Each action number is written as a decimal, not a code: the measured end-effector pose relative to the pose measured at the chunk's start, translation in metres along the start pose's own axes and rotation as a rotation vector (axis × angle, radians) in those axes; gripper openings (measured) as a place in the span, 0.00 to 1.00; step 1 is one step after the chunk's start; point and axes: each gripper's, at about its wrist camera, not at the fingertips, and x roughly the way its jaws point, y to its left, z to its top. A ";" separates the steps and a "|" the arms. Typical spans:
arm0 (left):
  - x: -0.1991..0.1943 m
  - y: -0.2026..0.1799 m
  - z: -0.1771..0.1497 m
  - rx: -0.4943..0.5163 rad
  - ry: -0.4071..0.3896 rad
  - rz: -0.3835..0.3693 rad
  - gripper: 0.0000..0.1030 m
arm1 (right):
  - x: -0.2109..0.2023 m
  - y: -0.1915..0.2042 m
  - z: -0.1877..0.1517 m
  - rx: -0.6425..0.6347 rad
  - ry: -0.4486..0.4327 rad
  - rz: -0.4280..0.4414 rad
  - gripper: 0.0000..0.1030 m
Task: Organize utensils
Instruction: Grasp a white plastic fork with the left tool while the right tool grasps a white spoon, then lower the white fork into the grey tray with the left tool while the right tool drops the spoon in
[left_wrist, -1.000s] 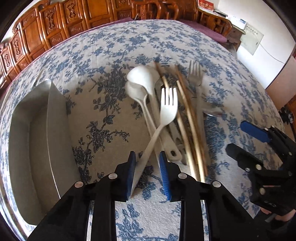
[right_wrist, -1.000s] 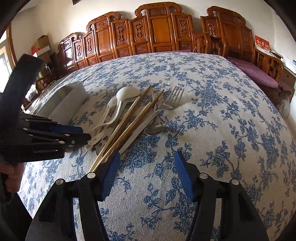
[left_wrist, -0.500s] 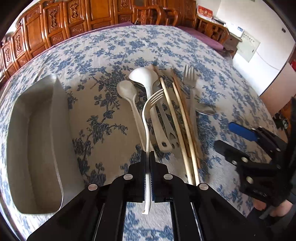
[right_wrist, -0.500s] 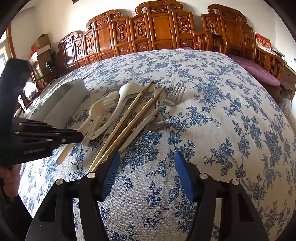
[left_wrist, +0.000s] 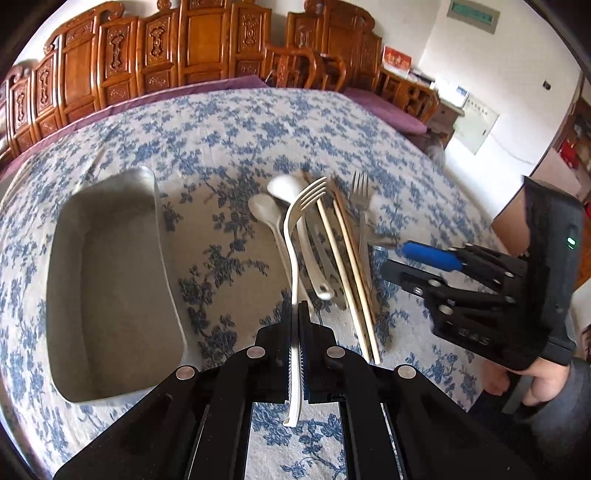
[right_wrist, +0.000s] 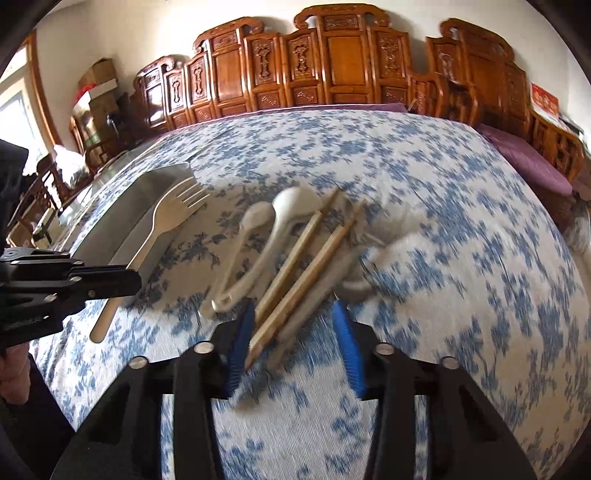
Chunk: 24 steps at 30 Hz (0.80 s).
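Note:
My left gripper (left_wrist: 300, 306) is shut on the handle of a cream plastic fork (left_wrist: 291, 236), which hangs above the cloth with its tines pointing away. The same fork (right_wrist: 173, 214) shows in the right wrist view beside the metal tray (right_wrist: 147, 184). On the cloth lie two white spoons (left_wrist: 284, 184), a pair of wooden chopsticks (left_wrist: 347, 254) and a metal fork (left_wrist: 361, 192). My right gripper (right_wrist: 293, 314) is closing, its jaws either side of the near ends of the chopsticks (right_wrist: 295, 258) and of a blurred pale handle. Its pads are not pressing on them.
A deep metal tray (left_wrist: 159, 221) stands on the left of the table, on the blue floral cloth (left_wrist: 229, 122). Carved wooden chairs (right_wrist: 343, 62) line the far edge. A person's hand (left_wrist: 543, 380) holds the right gripper (left_wrist: 395, 257) at the right.
My left gripper shut on the cream fork's handle and lifted it out of the pile toward the tray. My right gripper moved up to the chopsticks' near ends and its jaws narrowed.

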 end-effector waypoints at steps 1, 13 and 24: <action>-0.003 0.003 0.002 -0.007 -0.011 -0.012 0.03 | 0.004 0.003 0.009 -0.008 -0.002 0.007 0.37; -0.021 0.020 0.007 -0.032 -0.071 -0.034 0.03 | 0.079 0.018 0.057 -0.029 0.100 0.018 0.27; -0.022 0.025 0.006 -0.050 -0.076 -0.045 0.03 | 0.100 0.027 0.065 -0.072 0.153 0.001 0.25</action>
